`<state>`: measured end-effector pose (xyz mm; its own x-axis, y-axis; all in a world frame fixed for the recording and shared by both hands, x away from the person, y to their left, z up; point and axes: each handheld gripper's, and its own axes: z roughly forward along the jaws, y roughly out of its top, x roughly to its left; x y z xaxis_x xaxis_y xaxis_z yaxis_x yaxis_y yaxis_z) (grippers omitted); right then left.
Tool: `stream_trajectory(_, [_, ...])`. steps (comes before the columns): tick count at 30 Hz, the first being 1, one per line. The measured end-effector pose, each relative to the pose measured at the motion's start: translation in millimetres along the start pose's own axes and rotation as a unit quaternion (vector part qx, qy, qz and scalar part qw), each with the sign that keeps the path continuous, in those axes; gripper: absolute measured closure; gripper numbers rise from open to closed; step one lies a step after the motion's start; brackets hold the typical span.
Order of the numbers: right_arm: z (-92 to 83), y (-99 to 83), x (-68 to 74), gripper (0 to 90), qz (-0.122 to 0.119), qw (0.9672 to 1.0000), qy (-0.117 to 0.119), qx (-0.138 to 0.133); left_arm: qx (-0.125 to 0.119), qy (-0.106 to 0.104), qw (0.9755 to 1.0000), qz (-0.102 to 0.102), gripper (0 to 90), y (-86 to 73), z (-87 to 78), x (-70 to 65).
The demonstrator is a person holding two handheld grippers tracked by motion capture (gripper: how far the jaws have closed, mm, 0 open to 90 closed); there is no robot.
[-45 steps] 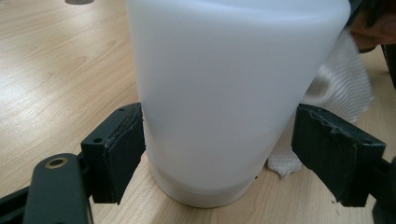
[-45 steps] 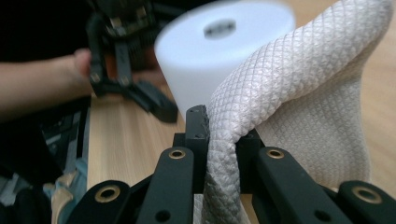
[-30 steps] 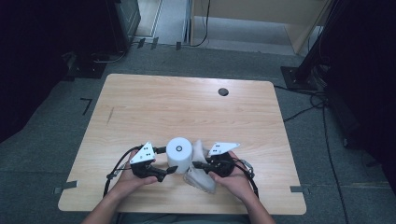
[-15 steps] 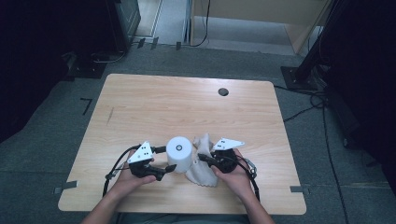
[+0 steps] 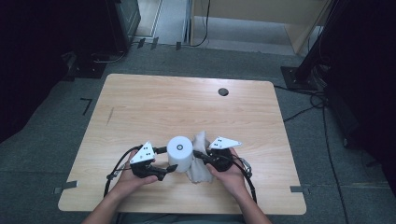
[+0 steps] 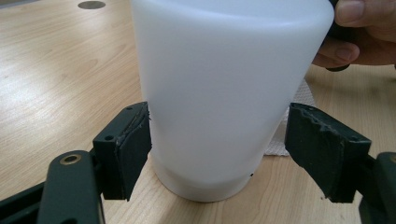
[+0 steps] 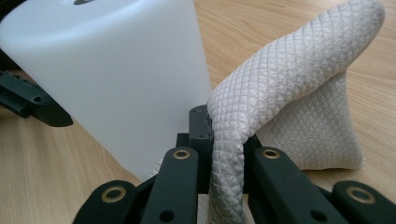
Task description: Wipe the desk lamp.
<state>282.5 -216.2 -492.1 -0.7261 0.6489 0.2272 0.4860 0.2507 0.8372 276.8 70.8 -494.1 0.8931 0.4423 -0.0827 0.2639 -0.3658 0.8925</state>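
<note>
High view: the white cup (image 5: 180,152) stands upside down near the tabletop's (image 5: 187,102) near edge, cloth (image 5: 200,161) beside it.

Left gripper view: left gripper (image 6: 219,140) fingers (image 6: 128,144) have just clenched on the cup (image 6: 224,93).

Right gripper view: right gripper (image 7: 224,135) fingers clench the cloth (image 7: 289,84).

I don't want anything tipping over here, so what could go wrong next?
1. The left gripper grips the white cup low on its smooth, tapered wall. A sideways push from the cloth might tip the cup or twist it loose.
2. The right gripper pinches only a narrow fold of the cloth, which could slip out when pulled.
</note>
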Motion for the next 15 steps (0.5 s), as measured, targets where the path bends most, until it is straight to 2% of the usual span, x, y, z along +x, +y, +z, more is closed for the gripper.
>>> stream_trajectory(4, [-2.7,-0.6,-1.5,83.7,-0.004,1.0,-0.001,-0.002,-0.002,-0.002,1.0,-0.001,23.8,0.0,-0.7,0.4])
stream_trajectory(9, [-7.3,-2.1,-5.1,84.2,0.011,0.9999,0.005,-0.009,-0.002,-0.003,1.0,0.0,24.5,-0.1,-1.4,1.0])
stream_trajectory(12, [-5.0,-1.2,-3.9,84.4,0.002,0.9999,-0.006,-0.01,0.002,-0.001,1.0,0.002,25.6,-0.5,-0.8,0.9])
stream_trajectory(15, [-0.4,-2.3,-3.6,84.4,0.005,0.9999,-0.004,-0.009,0.004,-0.001,1.0,0.002,26.6,-0.9,-0.5,1.0])
